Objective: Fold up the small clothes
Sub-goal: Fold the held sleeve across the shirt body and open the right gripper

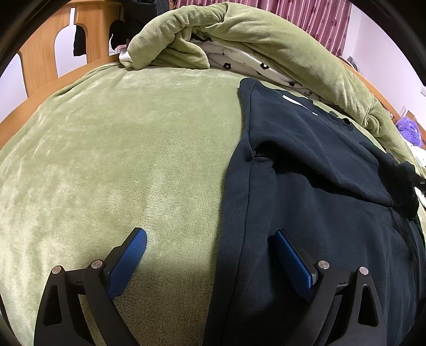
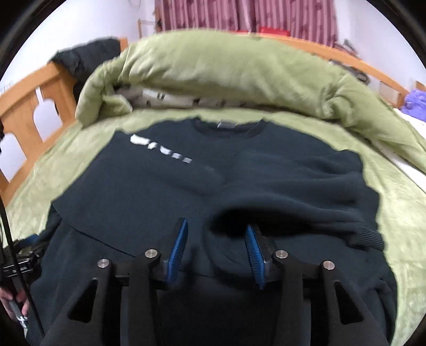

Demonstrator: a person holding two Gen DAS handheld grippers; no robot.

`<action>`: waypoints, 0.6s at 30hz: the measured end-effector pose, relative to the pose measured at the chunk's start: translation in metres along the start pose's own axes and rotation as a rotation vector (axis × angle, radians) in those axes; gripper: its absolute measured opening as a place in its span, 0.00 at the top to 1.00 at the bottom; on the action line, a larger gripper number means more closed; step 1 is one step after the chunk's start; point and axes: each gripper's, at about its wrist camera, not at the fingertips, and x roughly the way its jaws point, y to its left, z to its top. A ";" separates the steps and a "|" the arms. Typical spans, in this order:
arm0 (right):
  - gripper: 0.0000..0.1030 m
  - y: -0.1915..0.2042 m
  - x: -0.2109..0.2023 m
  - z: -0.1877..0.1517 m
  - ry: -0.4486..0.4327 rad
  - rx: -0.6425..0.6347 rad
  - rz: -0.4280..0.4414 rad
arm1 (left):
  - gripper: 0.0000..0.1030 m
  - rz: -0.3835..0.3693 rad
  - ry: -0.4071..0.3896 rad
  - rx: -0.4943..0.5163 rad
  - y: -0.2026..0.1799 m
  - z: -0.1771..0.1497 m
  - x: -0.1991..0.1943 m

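Much bare blanket (image 1: 106, 159) left of sweatshirt (image 1: 306, 159) edge.

The sweatshirt (image 2: 159, 191) is very dark navy, near black, with a row of white marks (image 2: 159, 149) across its chest and a grey label (image 2: 227, 124) inside the collar; the blanket (image 1: 119, 159) under it is plush olive green; the quilt (image 1: 266, 34) rolled behind is the same green, its lining (image 1: 247, 64) white with small black flowers; the bed frame (image 1: 40, 53) is orange-brown wood; the curtain (image 1: 306, 16) is striped pink and maroon with dark flowers; each tool (image 1: 210, 250) (image 2: 216, 244) is black with blue ribbed pads (image 1: 127, 263).
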 end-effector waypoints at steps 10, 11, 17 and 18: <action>0.36 -0.120 -0.048 -0.016 -0.082 0.266 -0.153 | 0.07 0.001 0.000 0.000 0.000 0.000 0.000; 0.36 -0.133 -0.045 -0.019 -0.074 0.305 -0.161 | 0.07 0.001 0.000 0.000 0.000 0.000 0.000; 0.36 -0.176 -0.020 -0.026 -0.059 0.475 -0.117 | 0.07 0.007 0.002 0.003 -0.001 0.000 0.000; 0.36 -0.179 -0.014 -0.024 -0.052 0.483 -0.108 | 0.07 0.007 0.001 0.003 -0.001 0.001 0.000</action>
